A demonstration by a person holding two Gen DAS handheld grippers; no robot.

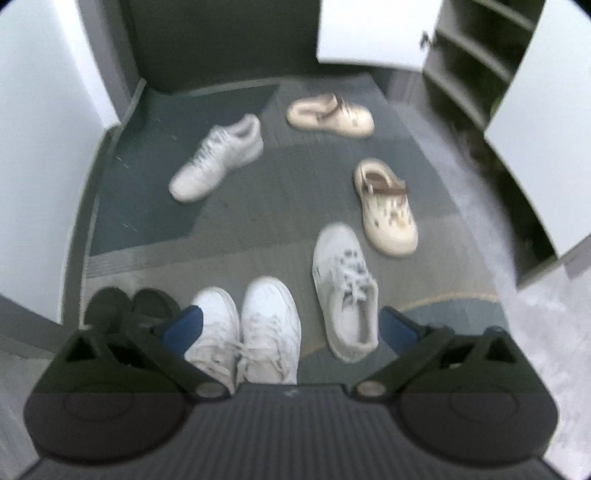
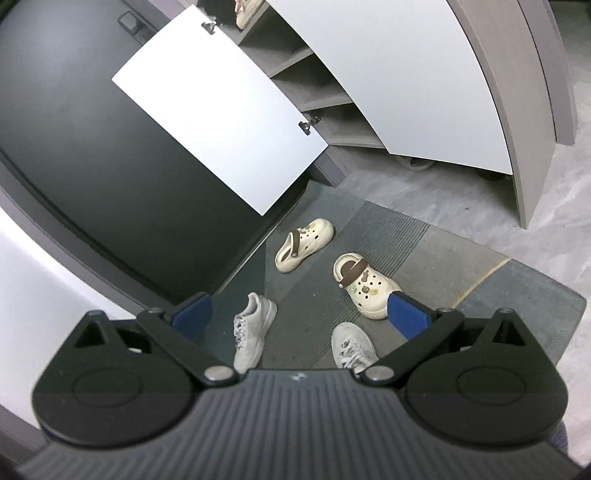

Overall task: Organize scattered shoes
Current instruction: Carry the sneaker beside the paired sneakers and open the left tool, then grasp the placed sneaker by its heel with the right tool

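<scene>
The dark door (image 2: 74, 122) is filling the far side of the entry, with a white cabinet door (image 2: 218, 107) swinging open in front of it. The shoe cabinet (image 2: 317, 96) is showing grey shelves behind that panel; a pale shoe (image 2: 245, 11) is sitting on an upper shelf (only partly in view).

The floor mat (image 1: 236, 206) is lying under the scattered shoes, grey and dark green in patches.

Shoes, as they are lying now:
- A white sneaker (image 1: 218, 158) is sitting alone on the dark patch of mat, well apart from the others, toe pointing toward the near left.
- A grey-white sneaker (image 1: 343, 291) is lying near the left tongs, its opening toward the camera.
- A cream clog (image 1: 386, 206) with a brown strap is sitting just beyond that sneaker, near it but not touching.
- A second cream clog (image 1: 328, 115) is lying farther off, close to the door, turned sideways.
- A pair of white laced shoes (image 1: 251, 332) is standing side by side, touching, directly below the left tongs (possibly worn; ankles are hidden).
- A pair of dark shoes (image 1: 129, 306) is sitting at the mat's left edge, partly behind the tongs.

Left tongs (image 1: 291, 328) are hanging spread wide, holding nothing, blue pads (image 1: 184, 328) well apart. Right tongs (image 2: 301, 314) are likewise spread and gripping nothing, hovering above the mat.
</scene>
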